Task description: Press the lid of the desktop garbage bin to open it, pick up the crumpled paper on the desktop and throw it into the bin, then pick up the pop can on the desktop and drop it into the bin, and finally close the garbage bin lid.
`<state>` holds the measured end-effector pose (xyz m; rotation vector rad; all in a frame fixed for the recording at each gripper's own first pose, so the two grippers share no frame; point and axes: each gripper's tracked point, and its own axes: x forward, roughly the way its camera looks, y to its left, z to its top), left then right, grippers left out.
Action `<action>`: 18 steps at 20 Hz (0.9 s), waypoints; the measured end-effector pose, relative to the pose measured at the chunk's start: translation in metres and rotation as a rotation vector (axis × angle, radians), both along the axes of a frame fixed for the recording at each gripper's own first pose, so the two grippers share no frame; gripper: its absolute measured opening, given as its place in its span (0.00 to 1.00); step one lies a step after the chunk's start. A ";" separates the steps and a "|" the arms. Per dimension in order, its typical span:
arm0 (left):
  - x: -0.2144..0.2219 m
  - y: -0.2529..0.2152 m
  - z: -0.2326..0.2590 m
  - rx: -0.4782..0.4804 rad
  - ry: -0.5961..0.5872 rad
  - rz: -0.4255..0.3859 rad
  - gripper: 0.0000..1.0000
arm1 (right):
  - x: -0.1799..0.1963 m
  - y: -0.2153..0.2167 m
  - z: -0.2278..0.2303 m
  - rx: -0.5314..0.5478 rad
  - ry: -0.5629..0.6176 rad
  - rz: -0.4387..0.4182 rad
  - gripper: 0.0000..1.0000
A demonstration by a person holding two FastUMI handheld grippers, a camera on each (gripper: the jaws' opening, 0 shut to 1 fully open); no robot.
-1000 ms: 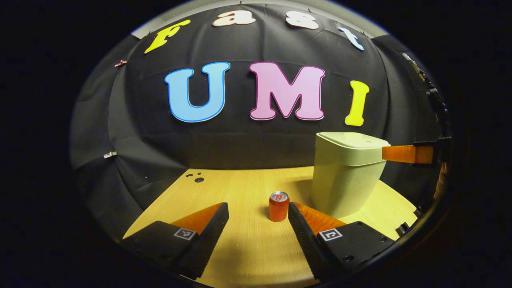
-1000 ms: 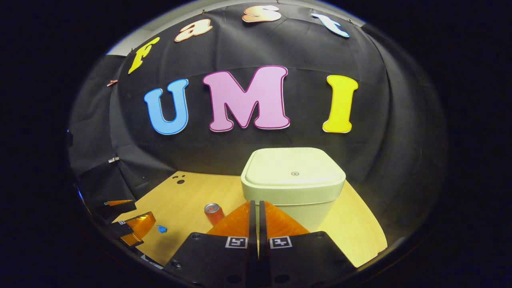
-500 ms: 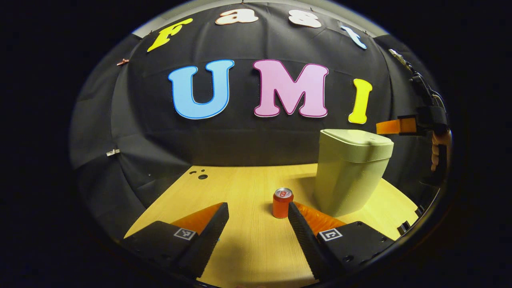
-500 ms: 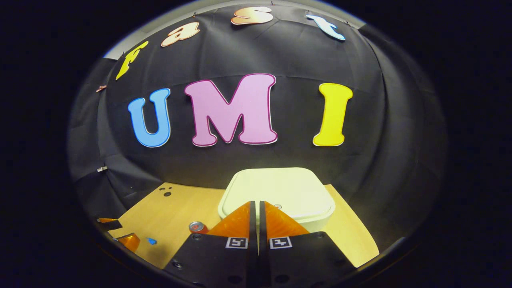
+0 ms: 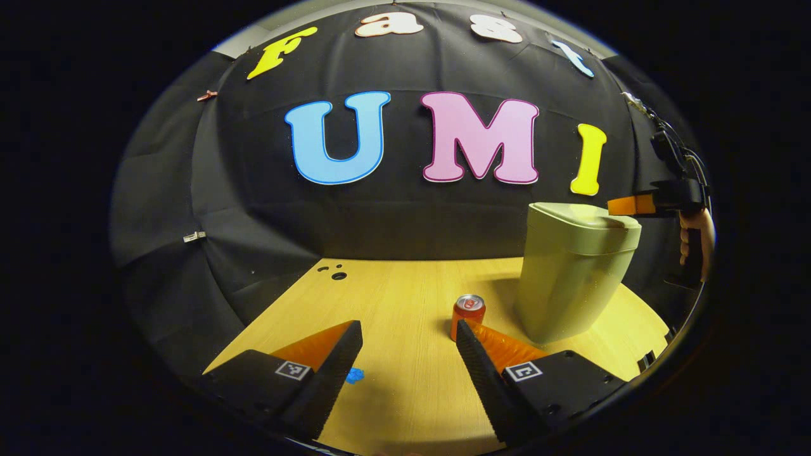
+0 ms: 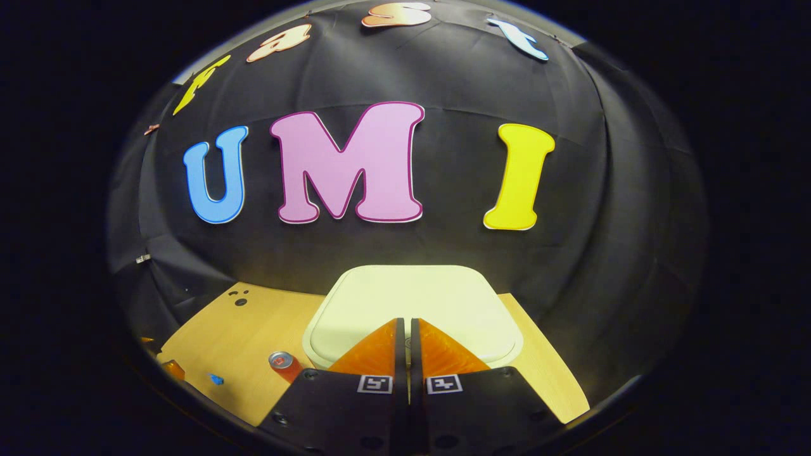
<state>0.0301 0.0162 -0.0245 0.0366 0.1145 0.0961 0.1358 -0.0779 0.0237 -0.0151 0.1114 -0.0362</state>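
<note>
Left gripper [image 5: 405, 361]: fingers apart, empty, low over the wooden desktop [image 5: 405, 297]. Pop can [image 5: 467, 315]: upright, just beyond the right-hand finger, beside the garbage bin [image 5: 573, 278]. Small blue scrap [image 5: 355, 375]: on the desktop by the left-hand finger. Right gripper [image 6: 405, 326]: fingers together, empty, tips over the closed bin lid [image 6: 412, 304]; contact with the lid possible, not confirmable from either view.

The wooden table [image 5: 393, 297] carries a bin [image 5: 570, 278], a can [image 5: 467, 315] and a blue scrap [image 5: 355, 375].
</note>
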 end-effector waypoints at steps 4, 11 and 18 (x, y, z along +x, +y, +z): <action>-0.001 0.002 -0.002 0.000 0.005 0.010 0.95 | 0.001 0.001 -0.003 -0.011 -0.002 0.007 0.05; -0.001 0.008 -0.007 0.002 0.016 0.022 0.96 | 0.000 0.002 -0.009 -0.077 -0.050 0.012 0.05; -0.003 0.007 -0.002 0.003 -0.005 0.015 0.96 | -0.001 0.003 -0.002 -0.092 -0.092 0.011 0.05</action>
